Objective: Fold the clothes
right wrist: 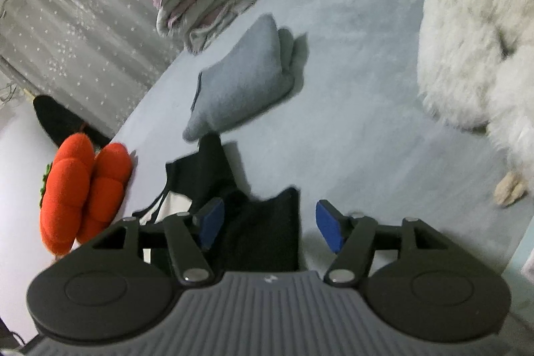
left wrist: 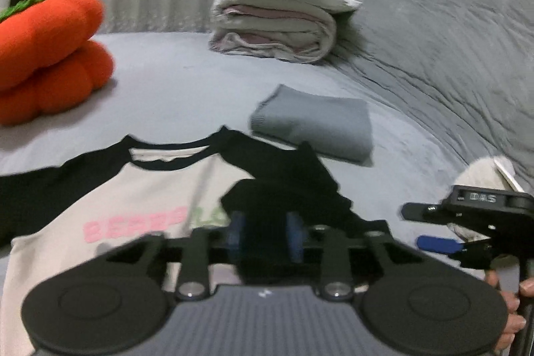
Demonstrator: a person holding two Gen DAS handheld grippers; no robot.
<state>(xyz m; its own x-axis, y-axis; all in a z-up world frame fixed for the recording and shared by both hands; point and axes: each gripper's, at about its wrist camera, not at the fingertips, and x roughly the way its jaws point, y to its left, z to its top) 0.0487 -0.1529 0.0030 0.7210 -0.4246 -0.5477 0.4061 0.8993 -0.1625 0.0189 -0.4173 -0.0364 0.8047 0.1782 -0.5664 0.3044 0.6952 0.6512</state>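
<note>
A white shirt with black sleeves and pink lettering [left wrist: 110, 199] lies on the pale blue bed sheet [left wrist: 187, 89]. My left gripper [left wrist: 266, 234] is shut on the shirt's black right sleeve [left wrist: 283, 186], folded in over the chest. My right gripper [right wrist: 268, 224] is open, its blue pads either side of the black sleeve [right wrist: 263, 232] without pinching it; it also shows in the left wrist view [left wrist: 430, 229] at the right. A folded grey garment [left wrist: 317, 125] lies just beyond the shirt, also seen in the right wrist view [right wrist: 243, 85].
An orange pumpkin plush [left wrist: 50, 55] sits at the left. A stack of folded blankets with a purple cushion [left wrist: 283, 12] is at the back. A grey duvet [left wrist: 450, 39] is bunched at the right. A white fluffy item [right wrist: 477, 39] lies at the right.
</note>
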